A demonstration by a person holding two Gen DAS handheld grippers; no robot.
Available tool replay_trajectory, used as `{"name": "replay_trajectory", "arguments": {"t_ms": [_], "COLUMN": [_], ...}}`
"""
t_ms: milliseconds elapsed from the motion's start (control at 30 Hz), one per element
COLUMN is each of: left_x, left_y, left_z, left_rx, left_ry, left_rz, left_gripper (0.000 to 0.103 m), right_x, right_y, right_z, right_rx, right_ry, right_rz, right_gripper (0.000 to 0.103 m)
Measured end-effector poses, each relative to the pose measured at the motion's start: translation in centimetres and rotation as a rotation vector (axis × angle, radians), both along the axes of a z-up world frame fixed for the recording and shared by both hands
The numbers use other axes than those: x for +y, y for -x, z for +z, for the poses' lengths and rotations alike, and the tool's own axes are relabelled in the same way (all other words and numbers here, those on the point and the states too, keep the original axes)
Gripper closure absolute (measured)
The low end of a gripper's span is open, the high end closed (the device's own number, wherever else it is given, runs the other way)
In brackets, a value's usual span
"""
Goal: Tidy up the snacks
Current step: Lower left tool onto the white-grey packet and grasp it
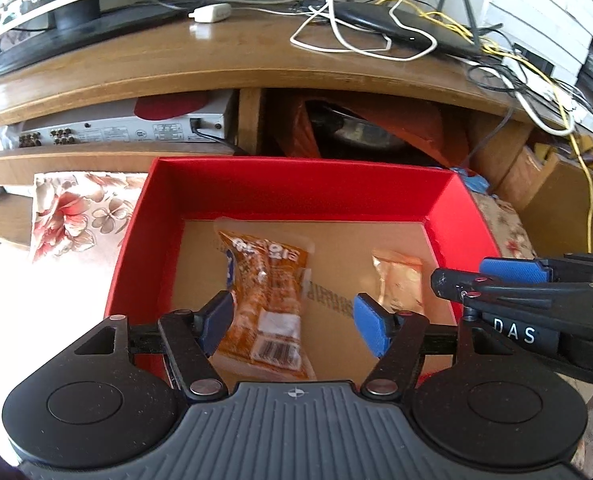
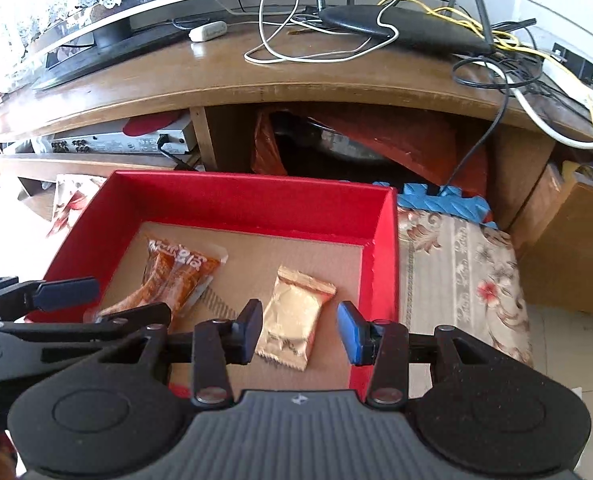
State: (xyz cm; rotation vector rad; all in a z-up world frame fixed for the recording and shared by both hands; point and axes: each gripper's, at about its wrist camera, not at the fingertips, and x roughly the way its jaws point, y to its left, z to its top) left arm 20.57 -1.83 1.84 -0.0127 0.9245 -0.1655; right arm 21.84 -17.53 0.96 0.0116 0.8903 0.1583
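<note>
A red box [image 1: 296, 168] [image 2: 248, 178] with a cardboard floor stands in front of me. Two snacks lie flat on that floor. The orange snack packet [image 1: 264, 280] [image 2: 180, 276] is on the left and the gold snack packet [image 1: 398, 280] [image 2: 292, 320] on the right. Above the orange packet hangs my left gripper [image 1: 294, 322] [image 2: 108, 304], open, its pads clear of the packet. My right gripper [image 2: 300, 330] [image 1: 468, 276] hovers over the gold packet with a narrower gap. Bare cardboard shows beside its right pad, and nothing is pressed between the pads.
Behind the box is a wooden TV stand [image 1: 216, 64] carrying a monitor, a black router [image 2: 400, 28] and tangled cables. A silver player [image 1: 128, 130] sits on its lower shelf. A floral cloth [image 2: 456, 272] lies right of the box, with blue foam [image 2: 444, 204] and a cardboard carton [image 2: 568, 240] beyond it.
</note>
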Motion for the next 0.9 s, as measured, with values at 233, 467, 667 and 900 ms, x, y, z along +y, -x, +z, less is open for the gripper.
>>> {"name": "replay_trajectory", "arguments": {"t_ms": [233,467,667,900], "left_x": [-0.5,-1.8,-3.4,-4.9], "left_y": [3.0,5.9,7.8,8.8], "left_z": [0.6,0.1,-0.9,-2.5], "left_rx": [0.005,0.029,0.054,0.098], "left_ry": [0.009,0.021,0.009,0.002], "left_rz": [-0.041,-0.09,-0.128,-0.15], "left_gripper": [0.029,0.027,0.026,0.025], "right_x": [-0.8,-2.3,-3.9,-5.7], "right_y": [3.4,7.0,9.2,10.5], "right_z": [0.5,0.2,-0.4,-0.6], "right_rx": [0.014,0.039,0.067,0.084], "right_ry": [0.015,0.03,0.034,0.022], "right_rz": [0.001,-0.017,-0.041,-0.069], "right_gripper": [0.062,0.062,0.062,0.062]}}
